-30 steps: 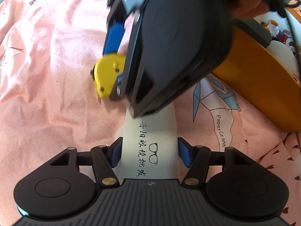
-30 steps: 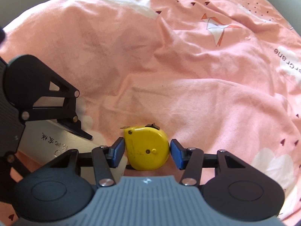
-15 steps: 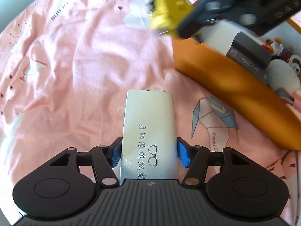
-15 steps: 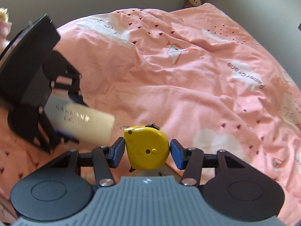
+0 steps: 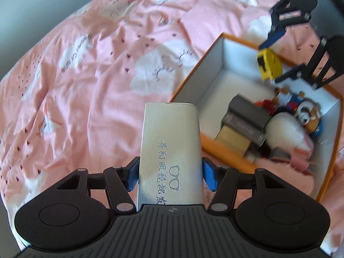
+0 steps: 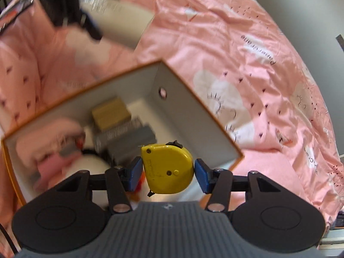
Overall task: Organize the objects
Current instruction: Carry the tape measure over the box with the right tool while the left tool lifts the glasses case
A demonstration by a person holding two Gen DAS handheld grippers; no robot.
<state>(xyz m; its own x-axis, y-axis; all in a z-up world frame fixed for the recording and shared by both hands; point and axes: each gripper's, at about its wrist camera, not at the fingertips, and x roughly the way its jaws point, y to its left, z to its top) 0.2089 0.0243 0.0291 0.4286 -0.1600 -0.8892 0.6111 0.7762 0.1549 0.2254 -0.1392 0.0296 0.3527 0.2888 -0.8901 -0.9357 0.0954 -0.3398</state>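
Tape measure (image 6: 168, 168), pinched in the right gripper (image 6: 168, 177), has moved from the bed to above the orange box (image 6: 193, 111), ready to drop. Left gripper (image 5: 170, 175) still squeezes the silver glasses case (image 5: 171, 150) near the box's corner.

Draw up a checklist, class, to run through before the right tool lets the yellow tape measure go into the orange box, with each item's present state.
1. Right tool grips the tape measure: ok.
2. Tape measure is over the orange box opening: ok.
3. Bare floor in the box's unfilled end: ok.
4. Tape measure low enough to release gently: cannot tell.
5. Left tool holding the silver glasses case is outside the box: ok.
6. Views are sharp: not ok, box contents are blurred.
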